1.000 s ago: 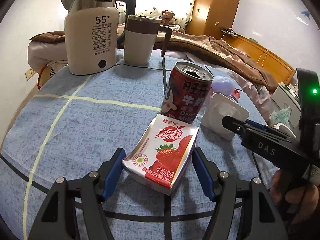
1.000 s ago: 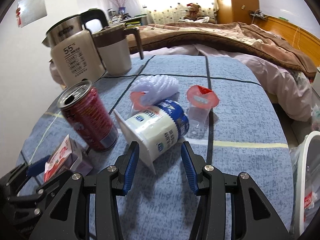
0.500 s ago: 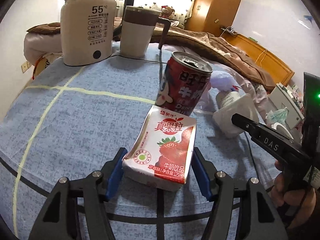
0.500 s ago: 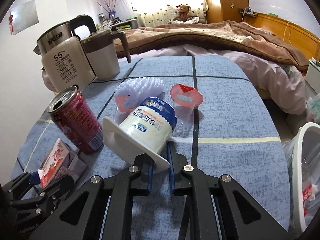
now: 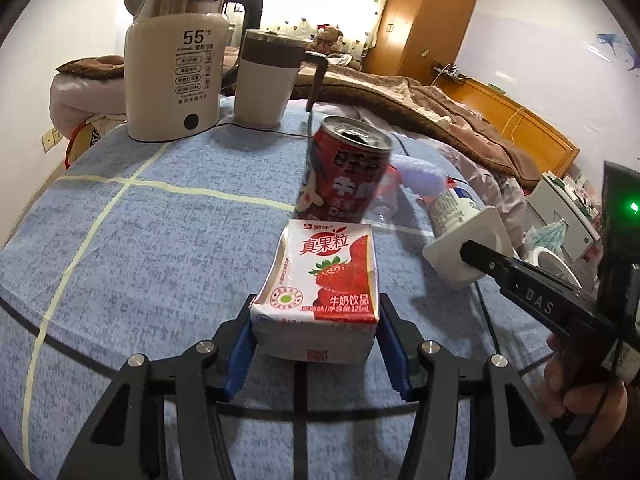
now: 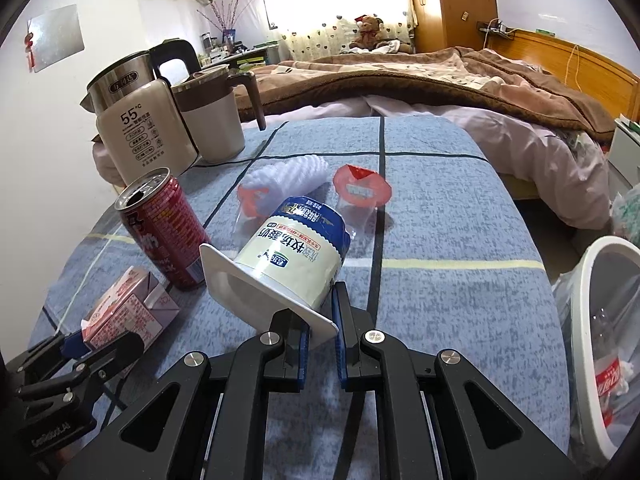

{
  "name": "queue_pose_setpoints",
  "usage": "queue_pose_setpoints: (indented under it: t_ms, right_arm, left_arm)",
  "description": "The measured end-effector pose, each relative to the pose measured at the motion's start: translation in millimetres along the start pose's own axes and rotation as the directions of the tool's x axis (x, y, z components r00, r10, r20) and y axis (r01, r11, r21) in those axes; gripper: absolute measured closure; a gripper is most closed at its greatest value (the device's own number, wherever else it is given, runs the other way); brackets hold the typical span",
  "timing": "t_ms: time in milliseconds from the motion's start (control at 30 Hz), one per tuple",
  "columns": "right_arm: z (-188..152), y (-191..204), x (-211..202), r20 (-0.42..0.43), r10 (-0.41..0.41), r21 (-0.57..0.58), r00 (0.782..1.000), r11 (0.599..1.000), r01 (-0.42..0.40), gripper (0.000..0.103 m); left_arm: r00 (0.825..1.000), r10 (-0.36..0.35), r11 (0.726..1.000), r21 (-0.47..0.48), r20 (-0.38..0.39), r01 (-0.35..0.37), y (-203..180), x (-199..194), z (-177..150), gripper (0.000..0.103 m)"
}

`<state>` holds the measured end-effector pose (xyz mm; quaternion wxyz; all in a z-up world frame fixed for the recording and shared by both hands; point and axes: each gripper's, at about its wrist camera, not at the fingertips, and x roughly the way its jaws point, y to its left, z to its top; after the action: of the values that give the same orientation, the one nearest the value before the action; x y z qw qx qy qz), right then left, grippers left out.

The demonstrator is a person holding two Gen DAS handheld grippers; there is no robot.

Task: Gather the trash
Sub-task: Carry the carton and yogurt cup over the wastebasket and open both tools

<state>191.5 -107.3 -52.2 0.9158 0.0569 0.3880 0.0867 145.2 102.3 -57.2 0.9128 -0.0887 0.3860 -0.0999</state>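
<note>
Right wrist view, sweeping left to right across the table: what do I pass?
Milk carton → red can → yogurt cup held in the right tongs → white bin.

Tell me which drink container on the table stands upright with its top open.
The red can: upright, its pull-tab mouth open. The strawberry milk carton sits between the left gripper's pads, and the yogurt cup is tipped in the right gripper.

You are in a home bedroom: a bed (image 6: 460, 92) with a brown blanket, a wooden wardrobe (image 6: 444, 0), a teddy bear (image 6: 366, 30) by the curtained window, an electric kettle (image 5: 176, 68) on the table (image 5: 140, 220).
</note>
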Motion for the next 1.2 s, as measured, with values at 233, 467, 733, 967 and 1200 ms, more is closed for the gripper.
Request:
queue_pose_setpoints:
  t_ms: [233,467,733,967,1200]
  right_arm:
    - [-7,0,-13,0.016,0.013,-0.007,1.0,1.0,-0.013,0.092]
    - [-16,-3,-33,0.042,0.027,-0.014,0.999,1.0,-0.026,0.092]
    - [-25,-12,-47,0.051,0.023,0.0,0.998,1.0,-0.023,0.092]
    - [-28,-22,-56,0.061,0.011,0.022,0.998,1.0,-0.012,0.092]
    - [-31,-31,-65,0.074,0.01,0.037,0.997,0.999,-0.012,0.092]
  left_arm:
    - [1.0,0.001,1.0,0.008,-0.024,0.0,-5,-2,-14,0.047]
    - [0.998,-0.061,0.998,0.017,0.009,0.061,-16,-20,-24,0.047]
    - [0.997,-0.065,0.996,0.056,-0.039,0.067,-31,-13,-28,0.044]
    - [0.998,-0.04,0.999,0.024,-0.044,0.041,-33,4,-19,0.026]
    - [0.999,-0.003,0.998,0.063,-0.04,0.006,-47,3,-16,0.044]
